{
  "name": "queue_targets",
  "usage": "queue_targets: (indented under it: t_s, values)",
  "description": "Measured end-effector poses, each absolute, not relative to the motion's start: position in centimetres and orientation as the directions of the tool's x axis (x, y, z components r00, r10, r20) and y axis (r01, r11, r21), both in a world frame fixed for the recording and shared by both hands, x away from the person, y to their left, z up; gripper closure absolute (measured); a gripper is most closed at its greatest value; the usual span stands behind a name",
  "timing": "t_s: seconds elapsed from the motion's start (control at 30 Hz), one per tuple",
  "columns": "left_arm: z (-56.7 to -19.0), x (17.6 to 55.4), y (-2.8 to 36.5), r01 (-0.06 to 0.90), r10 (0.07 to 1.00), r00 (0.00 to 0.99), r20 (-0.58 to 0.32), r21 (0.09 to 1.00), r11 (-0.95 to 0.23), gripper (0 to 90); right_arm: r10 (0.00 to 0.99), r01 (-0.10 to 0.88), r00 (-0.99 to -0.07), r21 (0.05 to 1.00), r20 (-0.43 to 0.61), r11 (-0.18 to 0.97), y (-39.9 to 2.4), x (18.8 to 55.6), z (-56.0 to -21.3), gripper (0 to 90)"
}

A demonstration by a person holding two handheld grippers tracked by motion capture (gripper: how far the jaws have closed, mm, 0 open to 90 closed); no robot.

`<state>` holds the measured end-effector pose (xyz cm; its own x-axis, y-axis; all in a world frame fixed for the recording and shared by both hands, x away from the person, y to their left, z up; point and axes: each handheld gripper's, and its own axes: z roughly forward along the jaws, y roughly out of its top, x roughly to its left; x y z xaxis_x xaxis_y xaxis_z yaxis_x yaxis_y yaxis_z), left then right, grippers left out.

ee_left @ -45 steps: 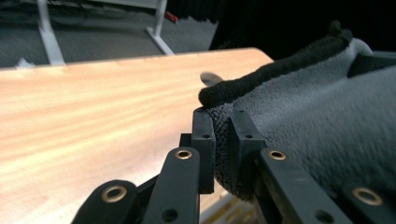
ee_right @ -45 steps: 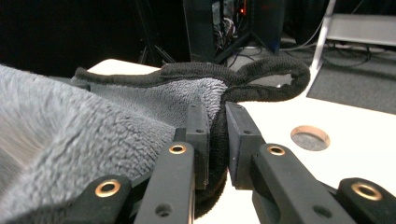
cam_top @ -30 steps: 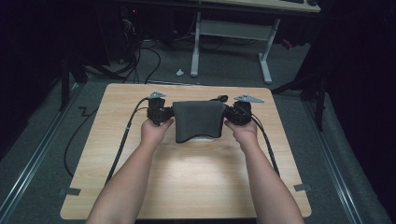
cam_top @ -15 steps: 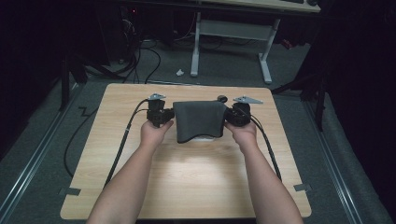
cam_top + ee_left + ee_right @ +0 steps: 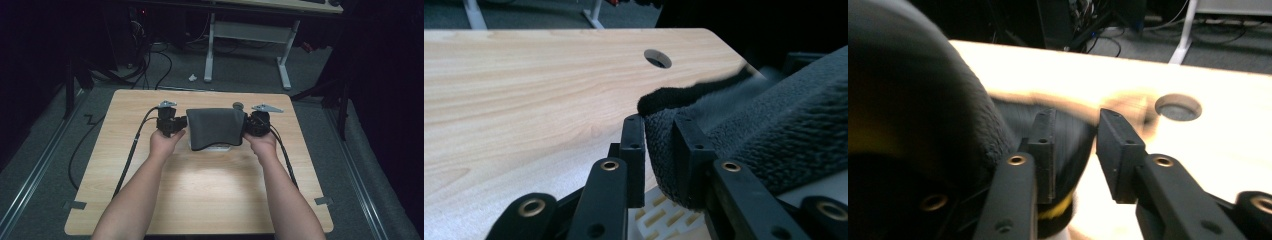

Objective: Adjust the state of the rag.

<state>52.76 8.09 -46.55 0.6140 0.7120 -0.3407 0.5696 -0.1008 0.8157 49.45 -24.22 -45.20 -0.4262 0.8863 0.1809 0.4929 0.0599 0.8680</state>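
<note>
1. Light wood-grain rectangular tabletop point(image 5: 200, 200) with rounded corners, set on grey carpet; round cable hole point(image 5: 657, 58) near far edge, just beyond right-hand end of cloth.
2. Dark grey fleecy cloth point(image 5: 216, 127), draped over a low white slotted plastic object point(image 5: 220, 148) at centre of far half of table; white edge showing under near hem. Left and right edges of cloth level with the two grippers.
3. Two bare forearms entering from bottom edge, one hand on each gripper, either side of cloth.
4. Left gripper point(image 5: 176, 125), black, two-jawed, with grey three-cornered plate on top and black cable trailing toward near left corner; pointed inward at left edge of cloth. In left gripper view, rolled cloth edge point(image 5: 664, 150) lying between the jaws with a narrow gap beside it. Jaws just opened from a tighter hold, now slightly parted; cloth still between them, grip loosened rather than pressed.
5. Right gripper point(image 5: 252, 125), same build, cable running back along right forearm; pointed inward at right edge of cloth. In right gripper view, blurred; cloth point(image 5: 1068, 135) against one jaw, clear gap before the other. Jaws just opened, moderately apart, not clamping cloth.
</note>
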Motion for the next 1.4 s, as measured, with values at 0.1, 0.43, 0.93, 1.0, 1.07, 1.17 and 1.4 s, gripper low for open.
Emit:
queue_targets:
  t_s: [0.1, 0.43, 0.93, 1.0, 1.07, 1.17, 1.4]
  values:
    - [-46.4, 52.7, 8.1, 0.565, 0.715, 0.615, -0.331, 0.818, -0.107, 76.0, 0.888, 0.475, -0.431, 0.877, 0.163, 0.07, -24.3, 49.4, -44.3, 65.6]
    - [-45.9, 52.6, 8.4, 0.555, 0.724, 0.612, -0.319, 0.825, -0.105, 74.6, 0.903, 0.461, -0.414, 0.882, 0.116, 0.098, -24.6, 49.5, -43.4, 58.8]
    - [-44.7, 52.2, 9.4, 0.523, 0.74, 0.609, -0.286, 0.846, -0.103, 72.8, 0.923, 0.458, -0.382, 0.878, 0.054, 0.139, -25.2, 49.4, -43.4, 56.6]
    - [-44.5, 52.1, 9.5, 0.518, 0.741, 0.61, -0.282, 0.849, -0.103, 72.8, 0.926, 0.456, -0.373, 0.88, 0.052, 0.134, -25.3, 49.3, -43.3, 56.6]
    - [-44.3, 51.9, 9.7, 0.511, 0.743, 0.61, -0.276, 0.854, -0.102, 72.8, 0.927, 0.452, -0.371, 0.881, 0.048, 0.136, -25.6, 49.2, -43.1, 56.4]
    - [-44.0, 51.6, 10.1, 0.501, 0.749, 0.607, -0.266, 0.86, -0.101, 72.3, 0.928, 0.443, -0.367, 0.888, 0.057, 0.121, -25.9, 48.9, -42.8, 56.4]
    - [-43.3, 50.7, 11.3, 0.484, 0.76, 0.603, -0.242, 0.869, -0.107, 71.1, 0.93, 0.414, -0.365, 0.9, 0.028, 0.135, -26.4, 47.5, -42.2, 56.4]
